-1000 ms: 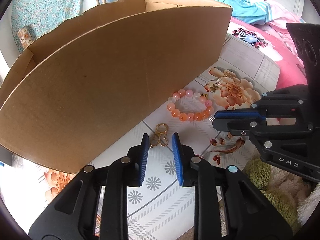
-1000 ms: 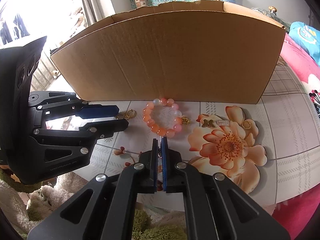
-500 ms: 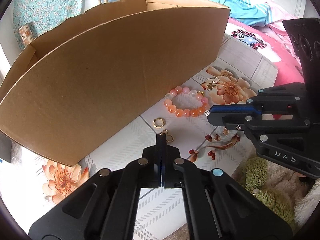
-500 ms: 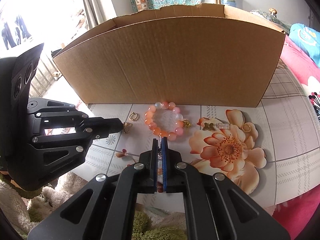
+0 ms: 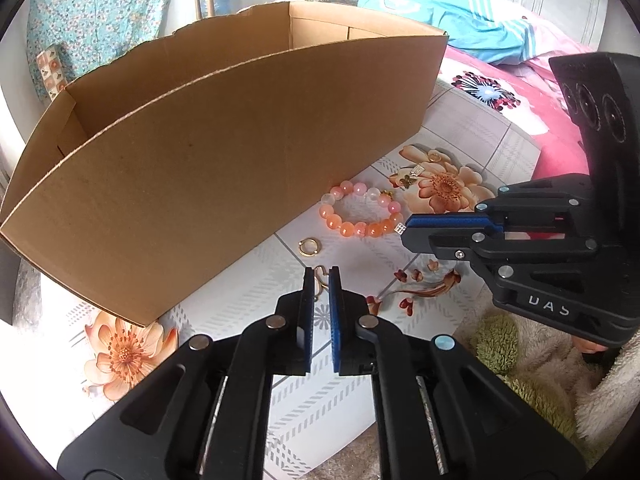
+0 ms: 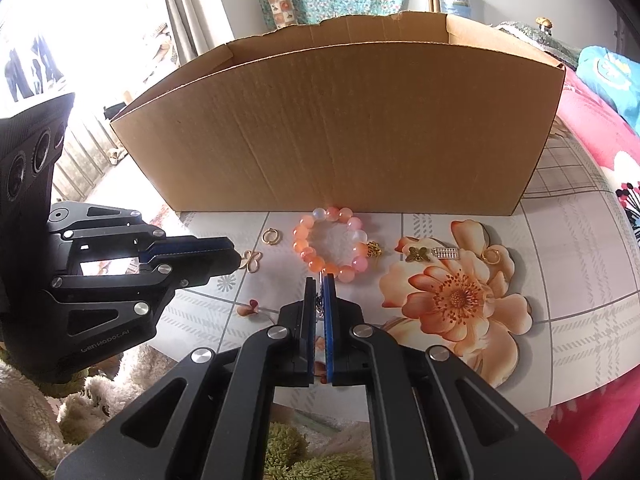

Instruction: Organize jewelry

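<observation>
**Left jaws and the butterfly earring.** The left gripper (image 5: 321,274) points down at the table (image 6: 580,280), near its front edge. Its jaws have just been opening and now stand a narrow gap apart. The gold butterfly earring (image 6: 253,261) lies on the table right at the tips, partly between them in the left wrist view. Neither view shows the pads pressing on it.

The earring lies straight ahead along the fingers, so the grasp probably needs only a slight advance and a closing, with no sideways shift. The left hand is clearly the nearer one.

The right gripper (image 6: 319,282) is clamped on a small silver trinket (image 6: 320,304) and hovers just in front of the bead bracelet (image 6: 346,274).

A gold hoop earring (image 5: 308,247) lies between the butterfly earring and the cardboard box (image 6: 340,140). The box stands along the table's far side, its near wall rising above both sets of tips.
</observation>
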Demonstrator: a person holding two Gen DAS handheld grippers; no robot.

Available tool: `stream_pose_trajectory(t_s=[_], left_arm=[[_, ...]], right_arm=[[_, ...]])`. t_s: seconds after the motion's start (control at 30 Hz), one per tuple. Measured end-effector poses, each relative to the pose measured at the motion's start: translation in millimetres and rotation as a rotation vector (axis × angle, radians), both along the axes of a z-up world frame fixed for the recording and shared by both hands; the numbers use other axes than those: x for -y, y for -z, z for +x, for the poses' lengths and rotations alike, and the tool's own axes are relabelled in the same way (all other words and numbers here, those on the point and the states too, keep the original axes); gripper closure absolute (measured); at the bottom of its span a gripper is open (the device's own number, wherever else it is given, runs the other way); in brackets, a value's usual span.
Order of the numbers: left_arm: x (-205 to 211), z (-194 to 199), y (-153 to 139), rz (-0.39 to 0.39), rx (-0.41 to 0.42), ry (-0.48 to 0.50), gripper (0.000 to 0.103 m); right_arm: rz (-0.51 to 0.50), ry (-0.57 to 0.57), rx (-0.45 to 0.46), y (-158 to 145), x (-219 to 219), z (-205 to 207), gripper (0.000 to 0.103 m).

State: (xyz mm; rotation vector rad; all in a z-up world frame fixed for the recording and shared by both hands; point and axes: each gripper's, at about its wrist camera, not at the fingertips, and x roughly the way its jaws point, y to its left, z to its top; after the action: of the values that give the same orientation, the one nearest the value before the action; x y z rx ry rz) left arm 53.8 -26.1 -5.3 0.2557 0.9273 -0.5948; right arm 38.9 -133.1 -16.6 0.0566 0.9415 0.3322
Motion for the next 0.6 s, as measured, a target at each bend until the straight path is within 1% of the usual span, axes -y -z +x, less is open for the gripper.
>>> stream_pose_trajectory(t_s=[0.1, 0.2, 0.43, 0.6], left_arm=[[-1.4, 3.6, -0.8, 0.000, 0.009, -0.022, 0.096], [-0.1, 5.8, 1.6, 0.035, 0.020, -0.035, 0.096], [3.3, 6.0, 7.9, 0.061, 0.009, -0.035, 0.096], [4.6, 3.7, 9.3, 0.065, 0.006, -0.033, 0.096]], right_arm=[[-0.005, 0.000, 0.001, -0.5, -1.7, 0.6, 0.099], [-0.003, 0.004, 0.003, -0.9, -1.4, 0.6, 0.099], [0.009, 0.005, 0.004, -0.2, 1.9, 0.2, 0.099], [0.015, 0.006, 0.003, 0.2, 4.5, 0.3, 0.099]])
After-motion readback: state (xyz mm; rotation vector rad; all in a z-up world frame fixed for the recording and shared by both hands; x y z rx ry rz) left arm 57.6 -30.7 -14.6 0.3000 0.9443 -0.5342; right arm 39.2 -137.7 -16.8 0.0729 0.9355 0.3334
